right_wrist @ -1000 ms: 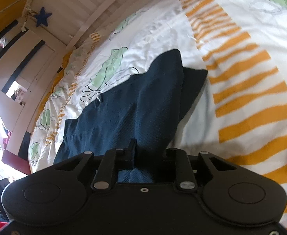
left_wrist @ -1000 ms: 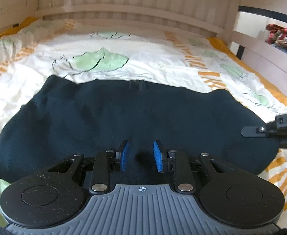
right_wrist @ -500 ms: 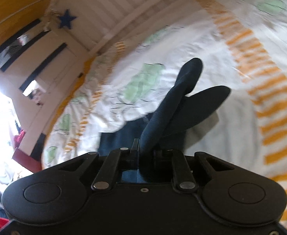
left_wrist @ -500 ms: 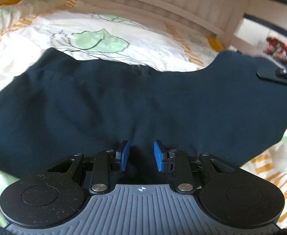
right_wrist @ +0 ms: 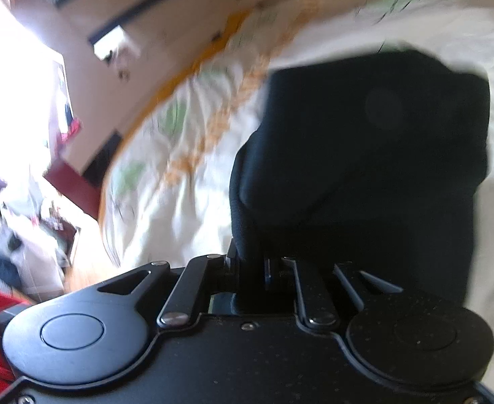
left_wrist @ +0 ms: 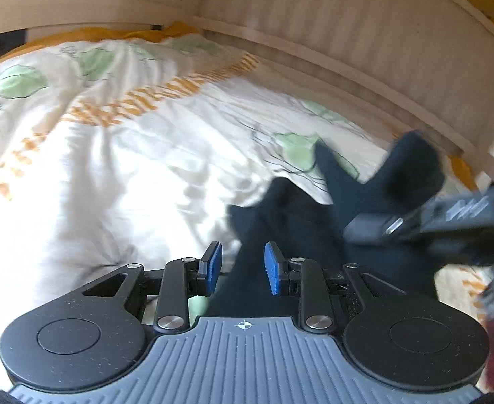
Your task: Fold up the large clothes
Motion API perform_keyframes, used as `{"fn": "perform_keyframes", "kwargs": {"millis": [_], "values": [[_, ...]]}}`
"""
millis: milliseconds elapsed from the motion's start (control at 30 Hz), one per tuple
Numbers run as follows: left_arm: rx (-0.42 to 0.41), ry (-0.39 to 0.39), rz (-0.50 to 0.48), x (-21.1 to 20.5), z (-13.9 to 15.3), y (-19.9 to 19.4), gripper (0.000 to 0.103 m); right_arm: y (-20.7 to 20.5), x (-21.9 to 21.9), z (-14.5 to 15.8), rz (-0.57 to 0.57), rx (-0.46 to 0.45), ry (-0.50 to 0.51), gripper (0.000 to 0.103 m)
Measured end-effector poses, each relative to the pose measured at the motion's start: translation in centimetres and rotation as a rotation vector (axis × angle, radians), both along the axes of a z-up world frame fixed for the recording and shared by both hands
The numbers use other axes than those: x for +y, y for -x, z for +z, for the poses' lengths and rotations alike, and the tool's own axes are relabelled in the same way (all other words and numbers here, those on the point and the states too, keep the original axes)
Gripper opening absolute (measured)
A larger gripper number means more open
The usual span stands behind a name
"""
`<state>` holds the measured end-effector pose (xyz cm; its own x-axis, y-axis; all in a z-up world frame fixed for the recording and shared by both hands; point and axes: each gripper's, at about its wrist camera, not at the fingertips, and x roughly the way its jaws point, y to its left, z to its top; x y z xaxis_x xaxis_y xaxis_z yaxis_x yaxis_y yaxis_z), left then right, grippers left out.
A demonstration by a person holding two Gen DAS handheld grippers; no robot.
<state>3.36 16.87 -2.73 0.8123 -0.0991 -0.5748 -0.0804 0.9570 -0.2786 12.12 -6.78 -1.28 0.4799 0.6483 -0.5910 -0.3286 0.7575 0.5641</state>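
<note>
With both the left gripper [left_wrist: 242, 269] and right gripper [right_wrist: 252, 266] jaws clamped on the dark garment [left_wrist: 314, 232], carry its edges level across the bed [left_wrist: 112, 168], keeping tension even.

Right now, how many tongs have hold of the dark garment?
2. The left tongs have a bunch of the dark garment between their blue pads. The right tongs are clamped on another part, lifted above the bedspread.
</note>
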Motion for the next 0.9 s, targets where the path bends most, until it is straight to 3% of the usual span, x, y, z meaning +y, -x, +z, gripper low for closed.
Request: {"fn": "perform_keyframes", "kwargs": {"millis": [133, 267, 367, 433, 500, 700, 900], "values": [[0.000, 0.012, 0.038, 0.7, 0.0, 0.1, 0.027, -1.1, 4.0, -3.5, 0.055, 0.066, 0.047, 0.022], [-0.010, 0.016, 0.049, 0.7, 0.4, 0.5, 0.027, -0.8, 6.0, -5.2, 0.080, 0.033, 0.098, 0.025], [-0.046, 0.011, 0.042, 0.6, 1.2, 1.5, 0.027, -0.5, 5.4, -4.8, 0.093, -0.004, 0.041, 0.043], [-0.087, -0.004, 0.039, 0.5, 1.8, 1.5, 0.027, 0.1, 4.5, -4.2, 0.126, -0.033, -0.024, 0.064], [-0.137, -0.022, 0.035, 0.1, 3.0, 1.9, 0.027, 1.1, 3.9, -3.4, 0.145, -0.075, -0.059, 0.074], [-0.240, -0.082, -0.027, -2.0, 4.8, 1.6, 0.027, 3.2, -0.2, -1.5, 0.072, -0.146, -0.106, 0.075], [-0.150, -0.061, -0.178, -5.5, 2.3, -0.9, 0.028, 4.1, -4.7, -0.3, -0.108, -0.195, -0.075, 0.075]]}}
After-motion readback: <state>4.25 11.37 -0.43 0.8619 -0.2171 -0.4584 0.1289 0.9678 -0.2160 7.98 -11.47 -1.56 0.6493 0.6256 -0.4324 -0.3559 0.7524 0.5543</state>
